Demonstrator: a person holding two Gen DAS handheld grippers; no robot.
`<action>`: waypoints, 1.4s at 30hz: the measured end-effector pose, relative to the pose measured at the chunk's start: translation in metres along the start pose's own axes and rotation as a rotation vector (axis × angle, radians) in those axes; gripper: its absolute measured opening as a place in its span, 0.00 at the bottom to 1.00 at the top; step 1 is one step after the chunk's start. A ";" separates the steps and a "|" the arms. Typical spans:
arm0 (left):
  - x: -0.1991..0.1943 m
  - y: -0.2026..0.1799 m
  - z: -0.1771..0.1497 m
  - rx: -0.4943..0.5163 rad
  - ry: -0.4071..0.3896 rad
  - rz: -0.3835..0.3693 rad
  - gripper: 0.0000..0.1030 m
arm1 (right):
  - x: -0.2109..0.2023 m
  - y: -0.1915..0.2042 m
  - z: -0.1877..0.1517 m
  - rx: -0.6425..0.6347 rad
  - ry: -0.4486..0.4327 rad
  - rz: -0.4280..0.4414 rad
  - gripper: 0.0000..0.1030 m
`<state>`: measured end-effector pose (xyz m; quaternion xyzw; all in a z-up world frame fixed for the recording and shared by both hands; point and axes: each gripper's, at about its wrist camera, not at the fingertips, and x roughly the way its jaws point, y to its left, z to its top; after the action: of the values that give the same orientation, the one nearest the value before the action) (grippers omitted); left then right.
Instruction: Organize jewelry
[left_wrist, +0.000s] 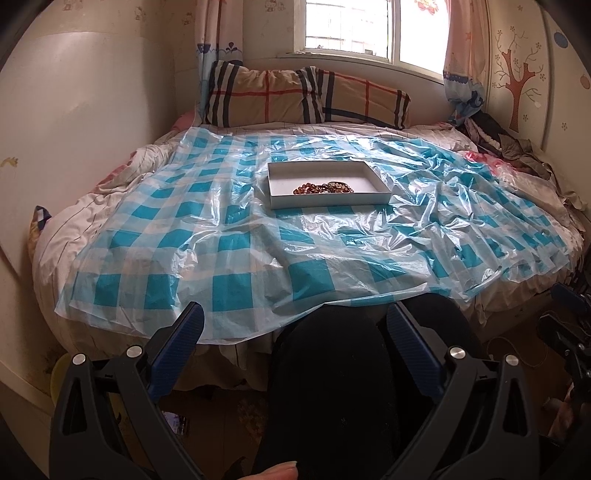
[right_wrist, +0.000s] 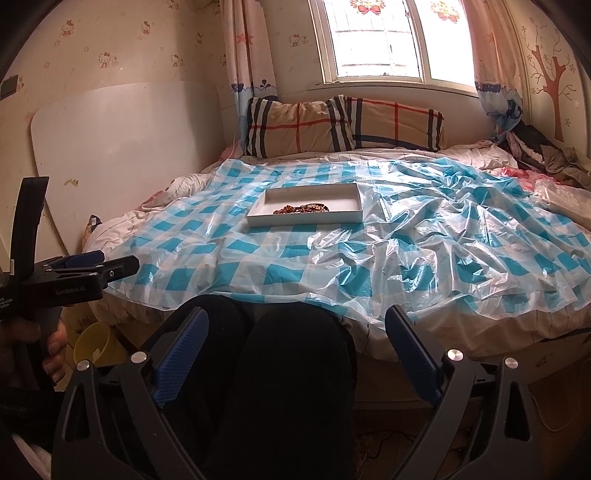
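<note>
A shallow white box (left_wrist: 364, 198) sits in the middle of the bed on a blue-checked plastic sheet (left_wrist: 229, 236). Brown beaded jewelry (left_wrist: 322, 187) lies heaped inside it. The box (right_wrist: 258, 220) and the beads (right_wrist: 301, 209) also show in the right wrist view. My left gripper (left_wrist: 295, 317) is open and empty, well short of the bed's near edge, above the person's dark-clad knees. My right gripper (right_wrist: 297, 321) is open and empty too, also far from the box. The left gripper also shows from the side in the right wrist view (right_wrist: 110, 264).
Two plaid pillows (left_wrist: 306, 98) lie at the headboard under a window. Clothes (left_wrist: 506, 144) are piled at the bed's far right. A white board (right_wrist: 122, 155) leans on the left wall. A yellow cup (right_wrist: 98, 345) stands on the floor. The person's dark knees (right_wrist: 295, 369) fill the foreground.
</note>
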<state>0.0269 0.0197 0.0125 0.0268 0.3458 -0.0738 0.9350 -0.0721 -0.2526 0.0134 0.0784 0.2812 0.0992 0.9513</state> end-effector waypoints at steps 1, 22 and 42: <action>0.000 0.000 0.000 -0.001 -0.001 -0.001 0.93 | 0.000 0.000 0.000 0.000 0.001 0.000 0.90; 0.005 -0.001 -0.004 -0.010 0.009 0.000 0.93 | 0.003 -0.001 -0.001 -0.010 0.003 0.001 0.91; 0.006 -0.002 -0.004 -0.009 0.012 0.007 0.93 | 0.001 -0.001 0.002 -0.021 -0.005 -0.005 0.91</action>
<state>0.0284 0.0175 0.0061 0.0241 0.3518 -0.0688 0.9332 -0.0702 -0.2536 0.0143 0.0678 0.2781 0.0997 0.9530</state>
